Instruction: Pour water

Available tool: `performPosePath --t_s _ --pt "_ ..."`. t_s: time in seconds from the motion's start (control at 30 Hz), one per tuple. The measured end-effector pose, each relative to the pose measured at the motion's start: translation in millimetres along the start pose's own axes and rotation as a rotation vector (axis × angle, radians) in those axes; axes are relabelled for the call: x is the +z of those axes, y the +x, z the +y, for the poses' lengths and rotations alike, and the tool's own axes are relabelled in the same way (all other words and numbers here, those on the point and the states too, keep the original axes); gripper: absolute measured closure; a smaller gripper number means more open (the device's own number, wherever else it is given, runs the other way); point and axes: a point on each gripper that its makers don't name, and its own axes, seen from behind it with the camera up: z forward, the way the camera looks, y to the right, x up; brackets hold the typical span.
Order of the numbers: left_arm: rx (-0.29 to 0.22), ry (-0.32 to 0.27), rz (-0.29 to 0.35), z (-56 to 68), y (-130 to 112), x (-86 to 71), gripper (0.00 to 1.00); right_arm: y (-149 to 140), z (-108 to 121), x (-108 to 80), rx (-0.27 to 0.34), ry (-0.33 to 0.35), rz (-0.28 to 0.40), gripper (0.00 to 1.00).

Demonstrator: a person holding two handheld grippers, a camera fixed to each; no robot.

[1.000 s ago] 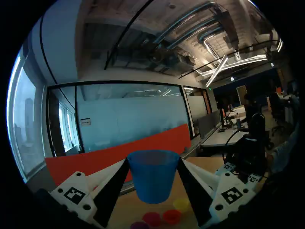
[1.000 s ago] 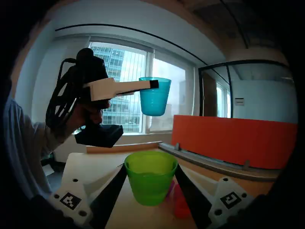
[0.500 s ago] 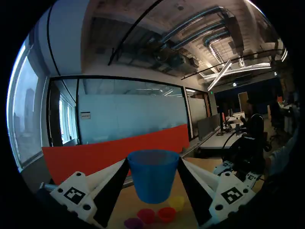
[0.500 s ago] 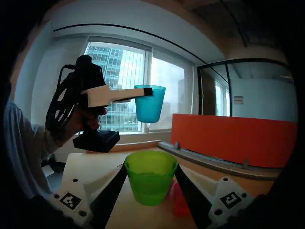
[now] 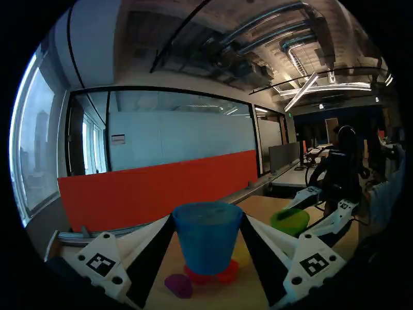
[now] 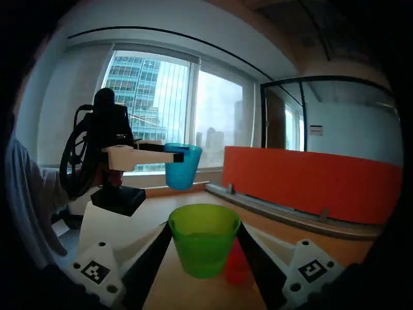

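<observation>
Two cups: both are up in the air, one per hand. The blue cup (image 5: 207,245) is pinched in the left tongs (image 5: 206,223) and the green cup (image 6: 204,243) in the right tongs (image 6: 204,227), with fingers snug on both sides of each.
Where they sit: both are upright above the tabletop (image 6: 206,295), near each other but apart. In the right gripper view the blue cup hangs higher, up and to the left of the green one.
Progress: I'd say no pour is going on right now, since nothing is tilted and there's no stream. The green cup has a darker band in its lower half that could be water, but I can't swear to it.
What's left: my guess is one rim has to come over the other and tip. I can't tell which cup feeds which.
Left gripper view gives you: the blue cup's rim up close, with what looks like a surface near the top. Under it on the tabletop are a purple cup (image 5: 178,285) and a yellow cup (image 5: 240,253), the orange partition (image 5: 155,188) runs behind, and someone is seated at a desk (image 5: 340,165) way back.
Right gripper view gives you: the left tongs side-on, the sleeve (image 6: 28,201) of whoever's holding them, and a big window (image 6: 155,113) with towers outside. There's also a red cup (image 6: 236,266) just behind the green one.
</observation>
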Motion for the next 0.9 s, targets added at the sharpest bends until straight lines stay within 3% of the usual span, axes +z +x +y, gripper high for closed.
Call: performPosePath --t_s 0.3,0.6,0.9 --pt "-0.046 -0.011 -0.042 8.3 -42 -10.9 0.11 -7 19 -18.5 0.008 -0.048 -0.023 0.09" --pt "-0.048 -0.015 -0.082 10.9 -70 -17.5 0.11 -11 34 -33.2 0.005 -0.081 -0.043 0.09" --pt "-0.03 -0.044 -0.146 18.6 -96 -19.0 0.11 -25 39 -34.7 0.032 -0.081 -0.091 0.09"
